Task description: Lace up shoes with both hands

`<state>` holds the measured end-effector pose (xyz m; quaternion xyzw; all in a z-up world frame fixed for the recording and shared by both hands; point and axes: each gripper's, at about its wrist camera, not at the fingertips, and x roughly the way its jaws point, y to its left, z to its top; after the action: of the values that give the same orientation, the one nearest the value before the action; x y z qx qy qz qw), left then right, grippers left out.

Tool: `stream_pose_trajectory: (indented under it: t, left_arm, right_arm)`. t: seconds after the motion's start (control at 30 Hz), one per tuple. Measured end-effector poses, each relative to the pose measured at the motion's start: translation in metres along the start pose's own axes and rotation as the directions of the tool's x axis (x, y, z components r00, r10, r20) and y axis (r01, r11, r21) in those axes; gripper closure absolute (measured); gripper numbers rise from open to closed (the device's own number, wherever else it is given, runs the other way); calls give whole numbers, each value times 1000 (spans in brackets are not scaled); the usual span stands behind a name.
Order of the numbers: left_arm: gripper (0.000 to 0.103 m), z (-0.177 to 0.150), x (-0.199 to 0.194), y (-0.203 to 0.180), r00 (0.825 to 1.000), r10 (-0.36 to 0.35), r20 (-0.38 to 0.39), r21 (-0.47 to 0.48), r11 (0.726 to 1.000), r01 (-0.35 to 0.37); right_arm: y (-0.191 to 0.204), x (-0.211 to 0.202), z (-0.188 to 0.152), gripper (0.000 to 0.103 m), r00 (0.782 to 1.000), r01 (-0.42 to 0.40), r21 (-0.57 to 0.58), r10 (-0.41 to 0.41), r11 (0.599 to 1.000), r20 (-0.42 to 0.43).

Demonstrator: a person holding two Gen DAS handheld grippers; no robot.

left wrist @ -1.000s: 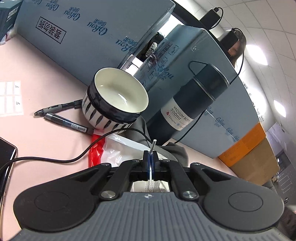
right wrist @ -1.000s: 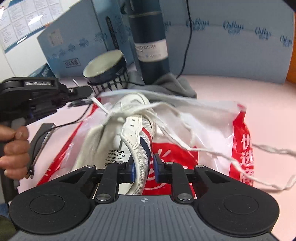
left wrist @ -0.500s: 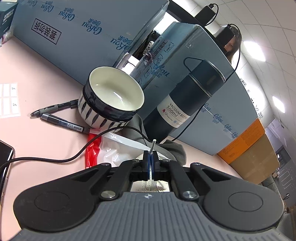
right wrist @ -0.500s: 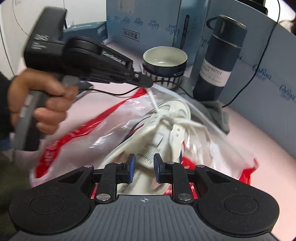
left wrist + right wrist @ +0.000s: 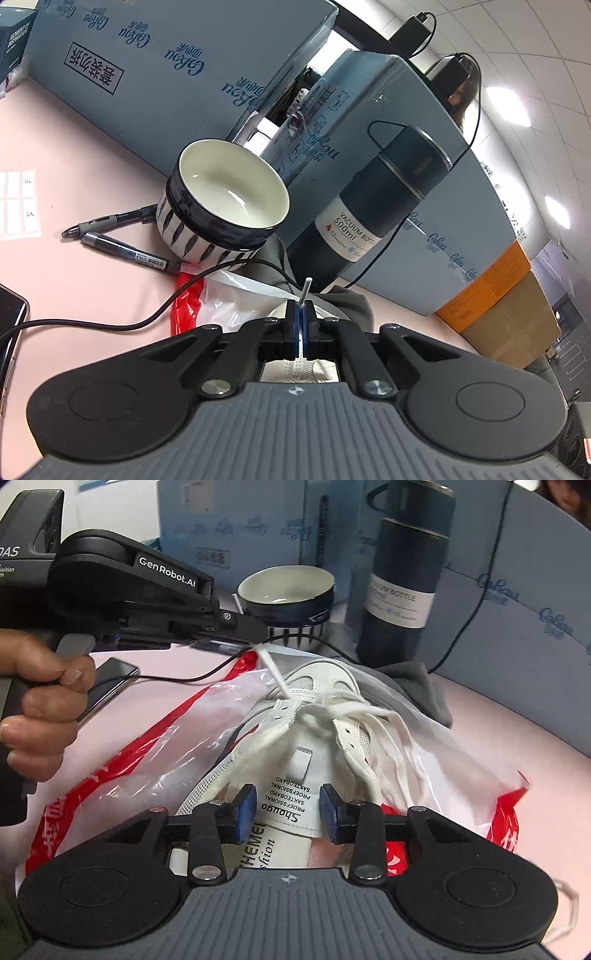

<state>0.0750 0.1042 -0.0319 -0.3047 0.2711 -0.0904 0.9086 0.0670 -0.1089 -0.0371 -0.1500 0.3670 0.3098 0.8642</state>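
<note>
Shoe [image 5: 295, 746]: white low sneaker with mesh panels and perforated eyelet strips; lies toe away from the right wrist camera, on a clear plastic bag with red print [image 5: 122, 760], which sits on the pink table [image 5: 517, 720]
Tongue [image 5: 291, 805]: white, pull loop near its middle, black printed lettering at its near end, upside down in this view
Lace [image 5: 275, 674]: flat white cord; crosses loosely over the upper eyelets in a slack tangle, with several strands trailing down the shoe's right side onto the bag
Lace end: one strand rises taut from the top eyelets up and left to the tip of the left gripper [image 5: 255, 642]; its stiff tip [image 5: 306, 288] sticks out just past the pads in the left wrist view
Left gripper: jaws closed flat on the lace, blue pads pressed together; a hand [image 5: 40, 701] squeezes its trigger handle
Right gripper [image 5: 288, 814]: jaws opening, blue pads apart; the tongue's near end shows between them, and neither pad presses on it
Behind shoe: striped bowl [image 5: 225, 206], dark vacuum bottle [image 5: 402, 587], grey cloth [image 5: 417, 683], blue cartons [image 5: 166, 74]
Left of bowl: two pens [image 5: 118, 240] and a black cable [image 5: 110, 325] on the table
</note>
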Motion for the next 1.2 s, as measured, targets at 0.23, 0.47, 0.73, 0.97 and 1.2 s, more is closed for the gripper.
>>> stream_pose_trajectory:
  t: [0.23, 0.47, 0.73, 0.97, 1.2]
  left_arm:
    - [102, 1, -9, -2, 1000, 26, 13, 24, 999, -26]
    - [102, 14, -34, 5, 994, 77, 81, 7, 997, -78]
    - [102, 40, -79, 10, 968, 129, 215, -24, 992, -127]
    - [102, 58, -123, 18, 917, 204, 342, -73, 979, -190]
    - [102, 66, -161, 32, 858, 284, 428, -124, 959, -256]
  right_arm:
    - [0, 2, 0, 66, 1000, 2, 31, -3, 1000, 7]
    - [-2, 1, 0, 66, 1000, 2, 58, -2, 998, 11]
    - [-3, 1, 0, 65, 1000, -3, 63, 2, 998, 11]
    - [-5, 0, -1, 65, 1000, -9, 75, 8, 997, 15]
    - [-6, 0, -2, 65, 1000, -13, 82, 11, 997, 18]
